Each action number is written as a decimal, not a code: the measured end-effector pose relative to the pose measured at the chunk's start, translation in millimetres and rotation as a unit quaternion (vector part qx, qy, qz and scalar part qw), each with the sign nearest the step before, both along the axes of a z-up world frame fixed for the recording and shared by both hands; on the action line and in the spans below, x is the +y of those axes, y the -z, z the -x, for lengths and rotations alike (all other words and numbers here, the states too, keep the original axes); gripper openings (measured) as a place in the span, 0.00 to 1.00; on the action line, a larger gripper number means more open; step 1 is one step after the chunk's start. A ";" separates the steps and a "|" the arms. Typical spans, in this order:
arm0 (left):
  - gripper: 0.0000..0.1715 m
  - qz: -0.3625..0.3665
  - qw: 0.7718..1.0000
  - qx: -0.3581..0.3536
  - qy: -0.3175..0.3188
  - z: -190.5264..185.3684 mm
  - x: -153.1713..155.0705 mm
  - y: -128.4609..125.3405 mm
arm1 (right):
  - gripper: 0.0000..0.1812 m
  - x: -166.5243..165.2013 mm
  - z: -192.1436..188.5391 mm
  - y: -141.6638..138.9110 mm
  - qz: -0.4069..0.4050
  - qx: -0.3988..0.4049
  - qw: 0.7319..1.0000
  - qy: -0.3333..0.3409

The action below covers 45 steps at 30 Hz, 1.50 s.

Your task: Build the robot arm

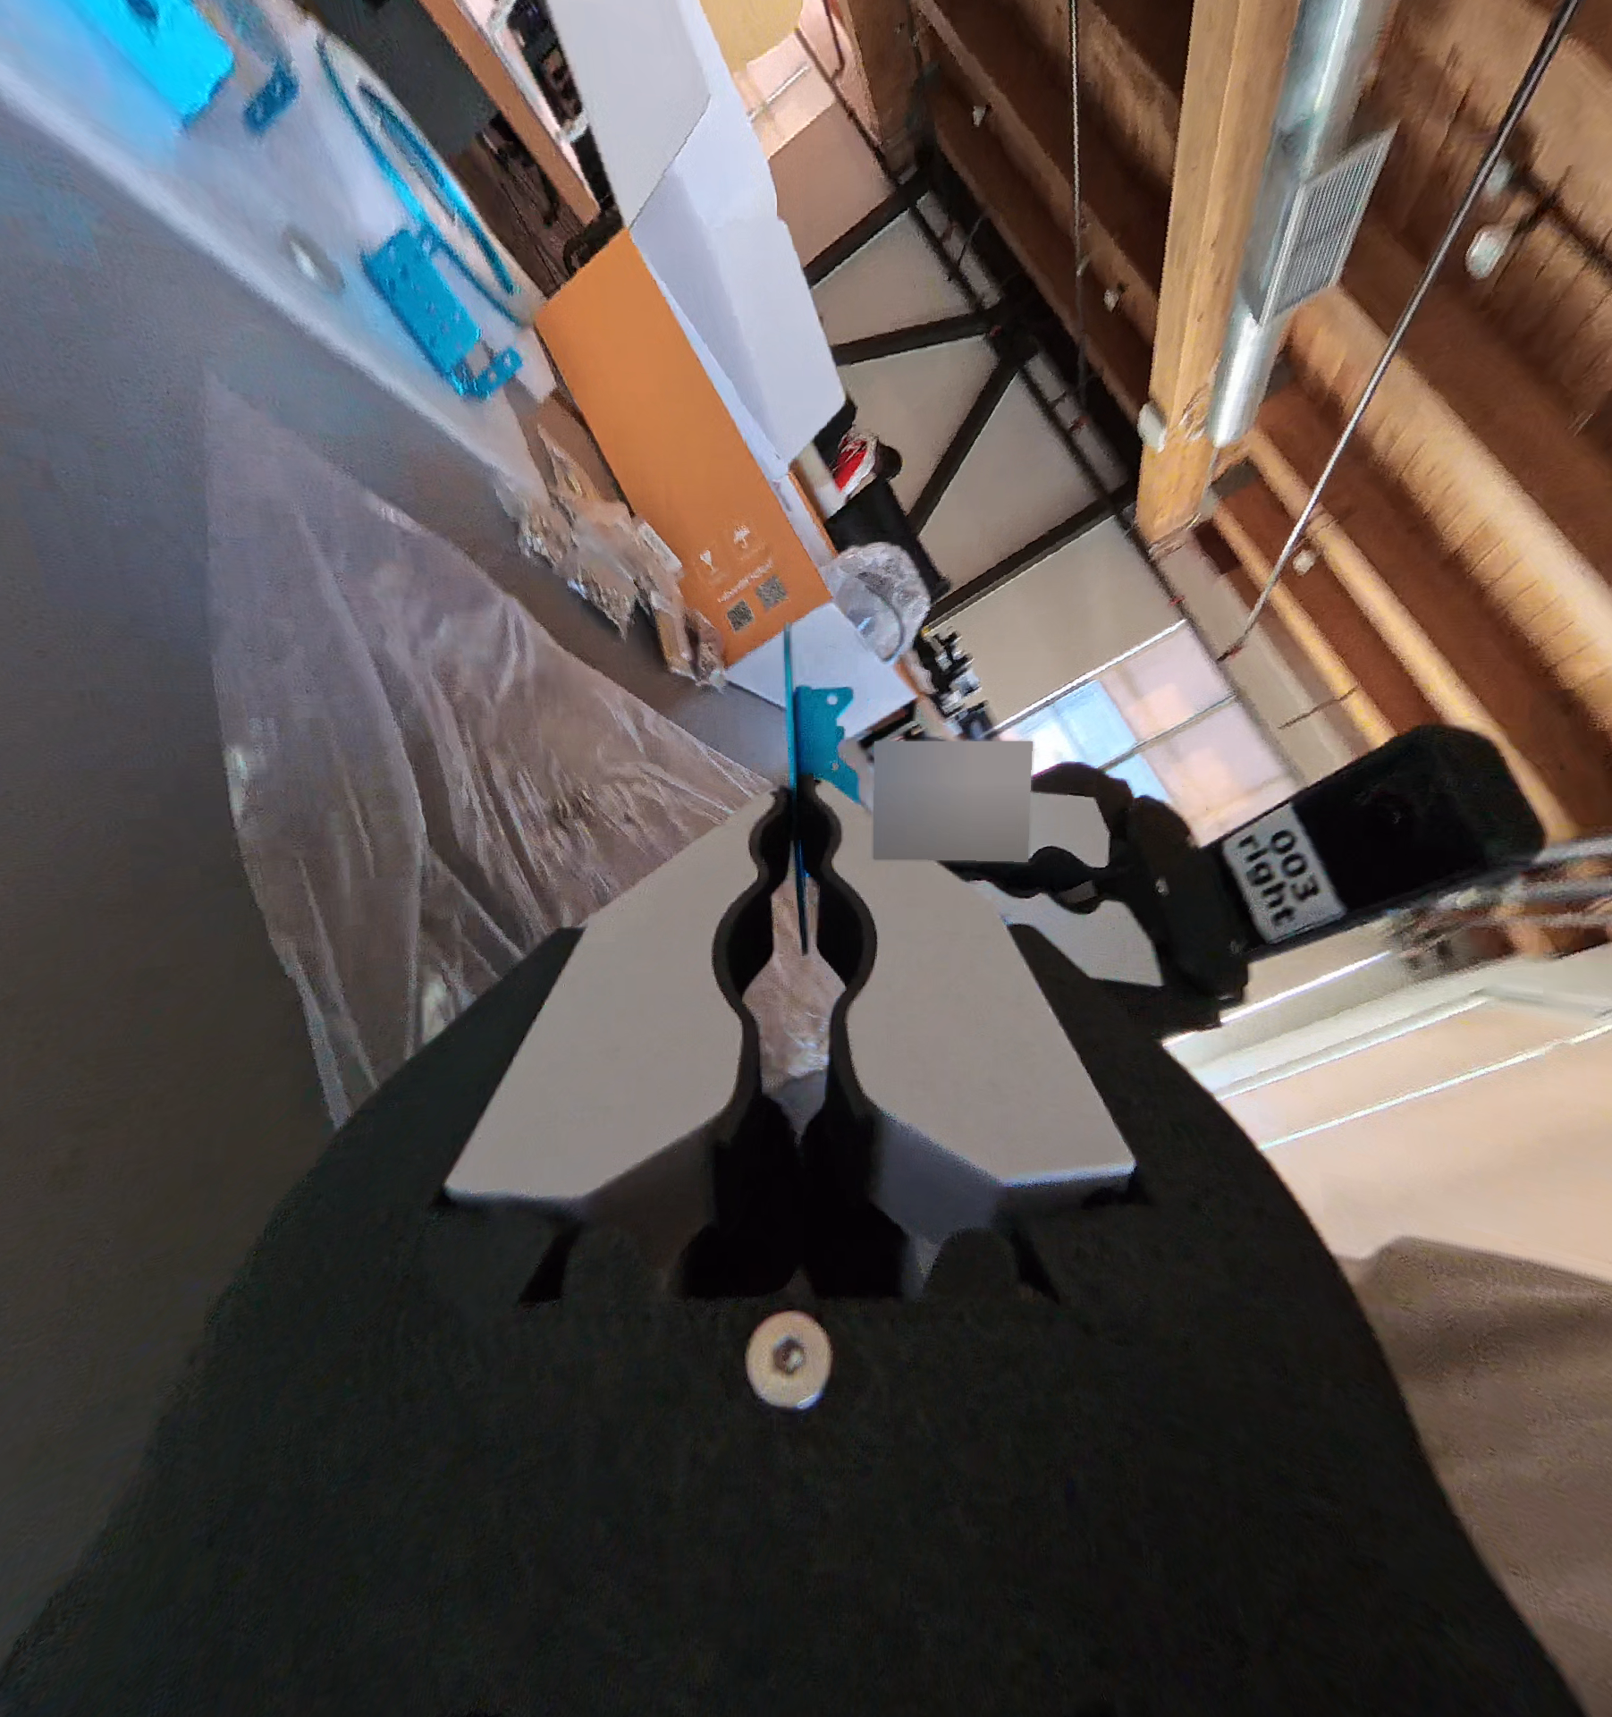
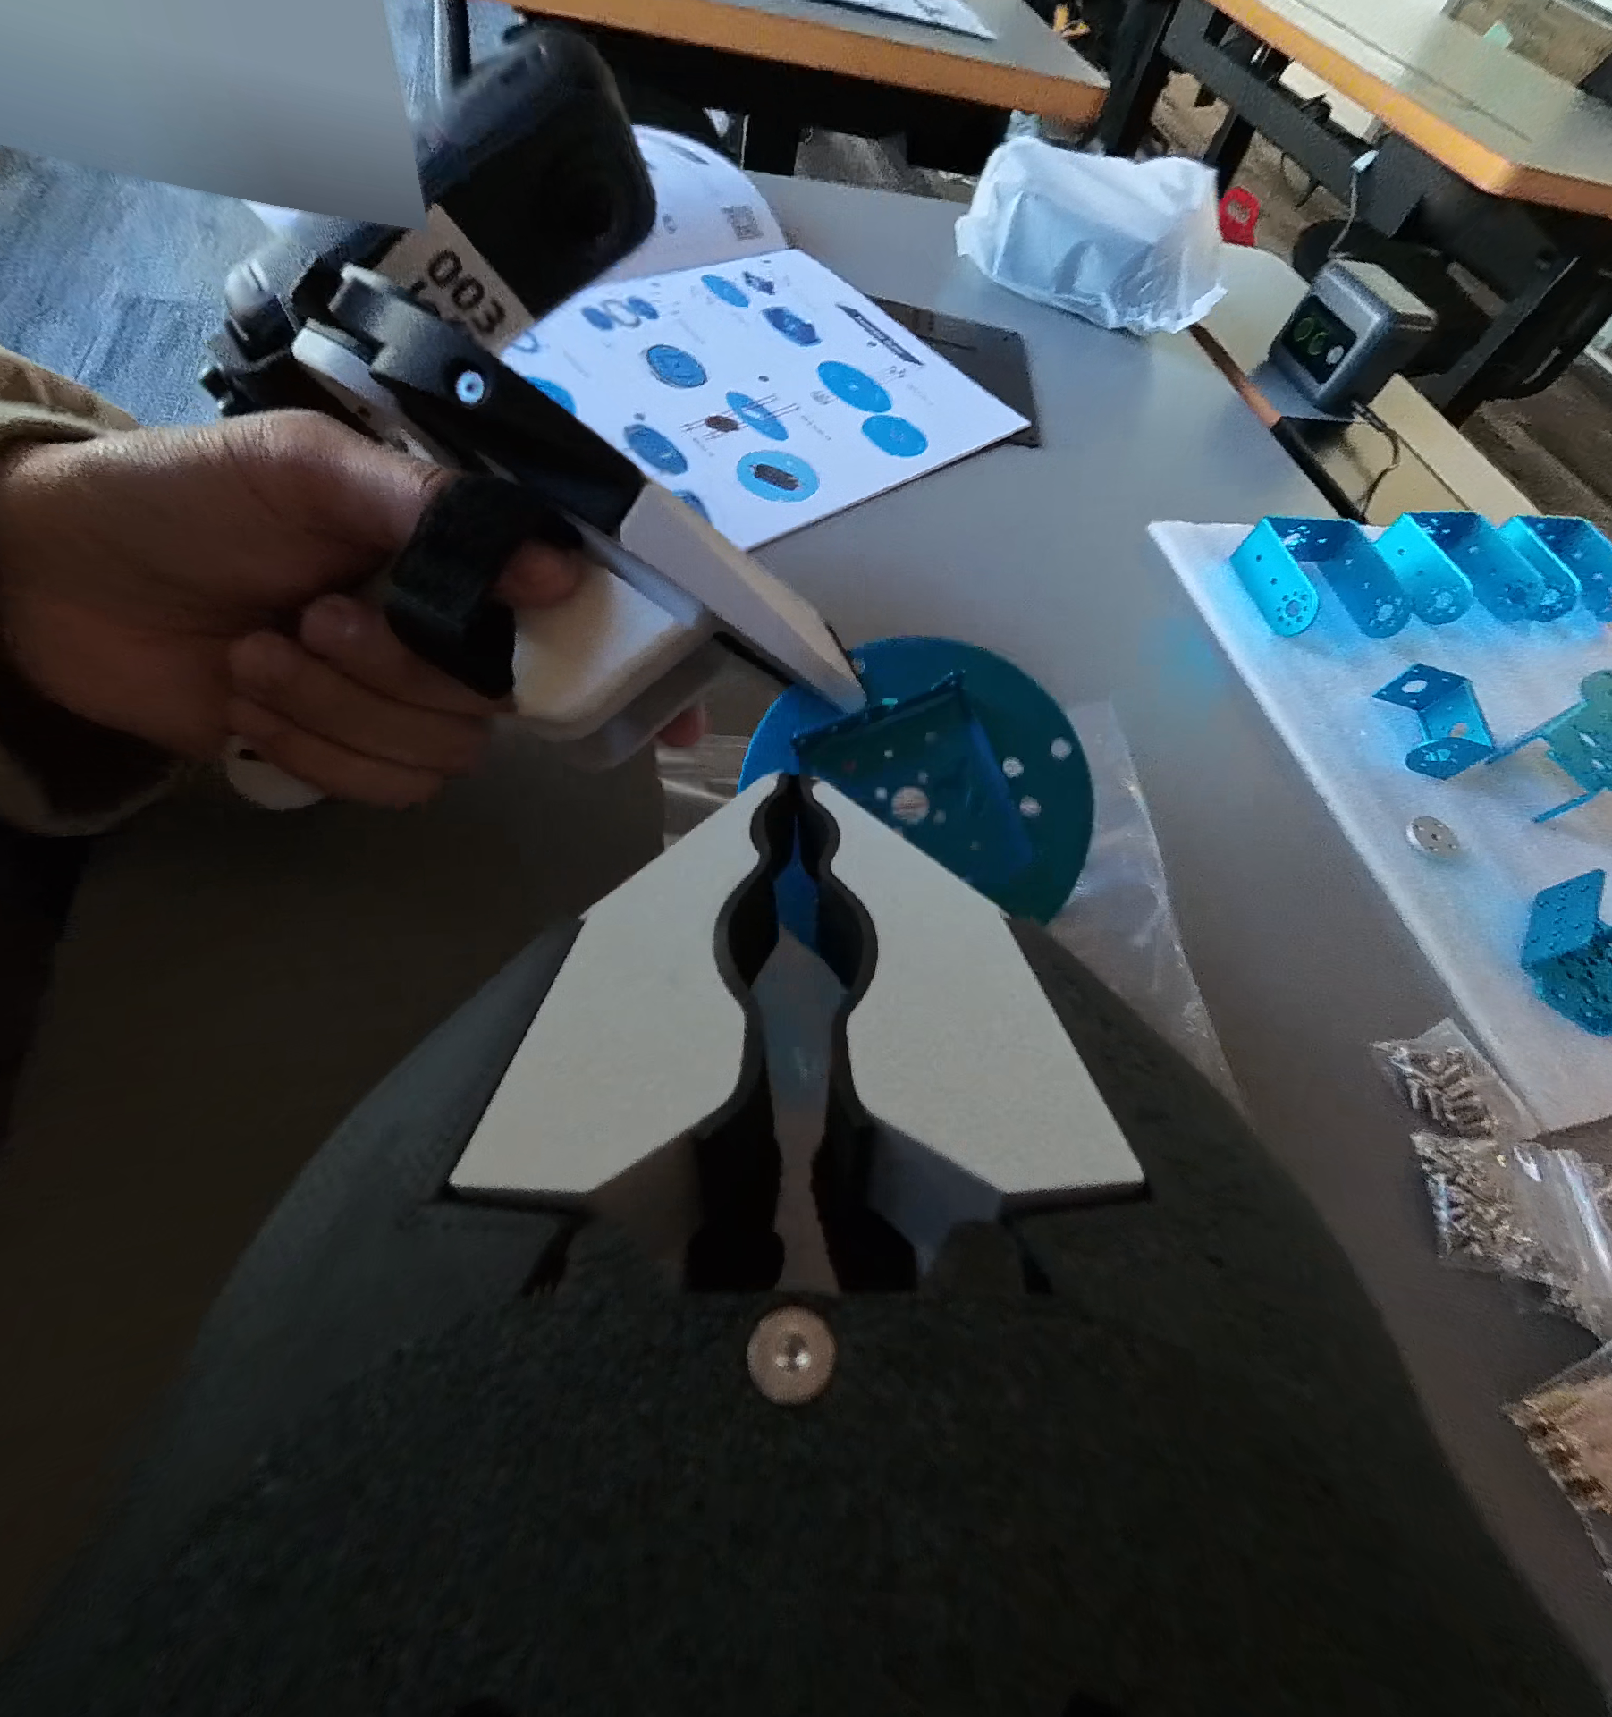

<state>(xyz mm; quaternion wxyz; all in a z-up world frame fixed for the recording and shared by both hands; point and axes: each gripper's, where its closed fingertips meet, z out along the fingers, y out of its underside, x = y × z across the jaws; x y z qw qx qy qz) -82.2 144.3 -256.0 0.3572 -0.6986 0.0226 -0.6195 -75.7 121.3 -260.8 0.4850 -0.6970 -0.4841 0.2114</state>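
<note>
My left gripper (image 1: 797, 799) is shut on a thin round blue disc (image 1: 791, 706), seen edge-on between its pads. In the right wrist view the left gripper (image 2: 848, 697), held by a hand (image 2: 179, 595), pinches the disc (image 2: 1043, 790) at its upper left rim, above the table. A blue perforated bracket (image 2: 923, 771) sits against the disc's face. My right gripper (image 2: 794, 790) is shut, its tips on the bracket's near corner. In the left wrist view the right gripper (image 1: 859, 754) meets the bracket (image 1: 820, 734) at its flange edge; a mosaic patch hides most of its fingers.
A white foam board (image 2: 1341, 743) at the right carries several blue brackets (image 2: 1433, 576). Bags of screws (image 2: 1480, 1161) lie at the right front. A printed instruction sheet (image 2: 765, 390) and a white wrapped bundle (image 2: 1090, 232) lie farther back. A clear plastic bag (image 2: 1127, 883) lies under the disc. My two grippers' fingertips are within a few centimetres of each other.
</note>
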 end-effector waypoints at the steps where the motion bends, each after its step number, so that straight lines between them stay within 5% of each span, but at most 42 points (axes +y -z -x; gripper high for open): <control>1: 0.00 -0.025 0.999 0.025 0.003 -1.3 5.2 -2.9 | 0.00 2.6 -5.1 -1.7 0.000 0.006 1.000 0.000; 5: 0.00 -0.152 0.971 0.180 0.037 -15.5 22.2 -2.3 | 0.02 24.1 -38.6 -6.6 0.010 0.050 0.998 0.041; 9: 0.00 -0.282 0.905 0.310 0.067 -31.0 32.5 11.4 | 0.07 35.7 -80.2 32.8 0.064 -0.010 0.994 0.093; 13: 0.00 -0.358 0.855 0.363 0.090 -40.1 31.7 20.2 | 0.11 25.6 -95.1 60.8 0.098 -0.062 0.989 0.093; 16: 0.00 -0.410 0.819 0.386 0.112 -45.8 28.3 22.1 | 0.10 20.5 -80.0 53.3 0.094 -0.050 0.992 0.068; 19: 0.00 -0.492 0.753 0.418 0.128 -48.0 20.8 22.9 | 0.09 17.9 -72.9 56.8 0.100 -0.052 0.992 0.059; 23: 0.00 -0.521 0.728 0.429 0.119 -46.0 20.2 22.2 | 0.09 17.8 -72.0 68.9 0.113 -0.076 0.989 0.059; 26: 0.00 -0.509 0.747 0.421 0.080 -37.6 33.1 11.2 | 0.09 22.0 -71.0 74.2 0.098 -0.097 0.988 0.064; 31: 0.00 -0.429 0.829 0.348 0.084 -21.0 47.2 3.8 | 0.09 20.4 -62.6 72.4 0.082 -0.152 0.985 0.014; 36: 0.00 -0.386 0.866 0.307 0.082 -13.1 54.7 1.6 | 0.10 20.0 -64.5 31.4 0.084 -0.177 0.978 -0.078; 42: 0.00 -0.380 0.866 0.315 0.074 -12.3 58.4 8.9 | 0.10 36.1 -44.1 69.3 0.134 -0.084 0.986 0.046; 45: 0.00 -0.379 0.869 0.307 0.081 -14.9 54.8 8.4 | 0.09 30.5 -46.2 79.7 0.099 -0.087 0.991 0.026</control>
